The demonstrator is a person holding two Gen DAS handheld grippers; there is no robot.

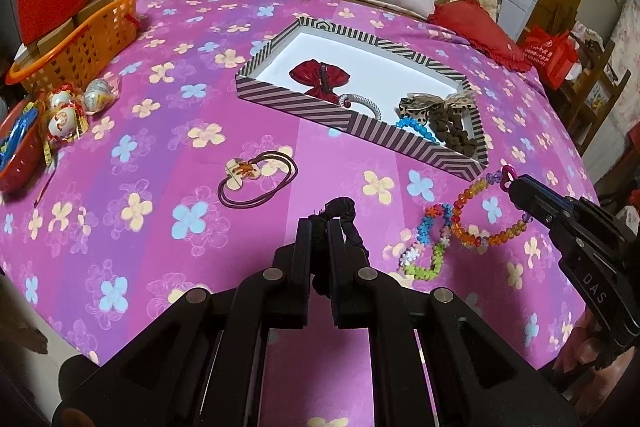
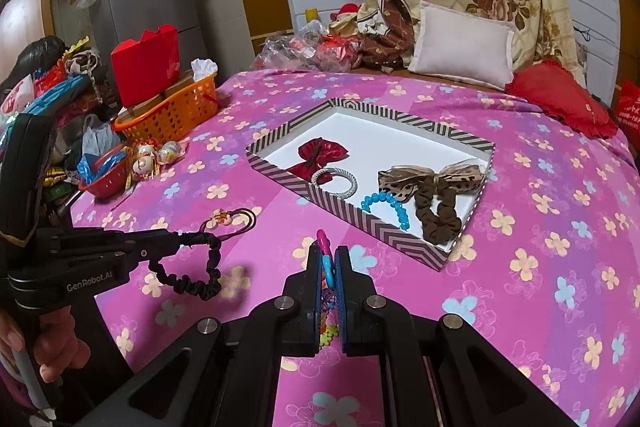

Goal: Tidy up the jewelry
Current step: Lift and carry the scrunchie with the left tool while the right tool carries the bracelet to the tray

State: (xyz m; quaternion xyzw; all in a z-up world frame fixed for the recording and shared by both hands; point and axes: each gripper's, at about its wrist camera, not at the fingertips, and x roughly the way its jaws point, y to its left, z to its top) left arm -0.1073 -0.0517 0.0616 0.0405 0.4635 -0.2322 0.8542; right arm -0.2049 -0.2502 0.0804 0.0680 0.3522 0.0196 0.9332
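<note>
Left gripper [image 1: 320,223] fingers clamped on black hair tie [image 2: 192,267]; right gripper [image 2: 330,259] fingers clamped on bead bracelet [image 1: 472,211]; carry both over striped box [image 1: 352,125] at 1 o'clock, lower inside rim, then release.

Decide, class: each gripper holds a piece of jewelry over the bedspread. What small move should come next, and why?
Probably carry the left gripper, shut on the black scrunchie, forward over the striped box before releasing. The box already holds a red bow and other pieces, with bare white floor near the bow. The right gripper is shut on the beaded bracelet and can follow.
</note>
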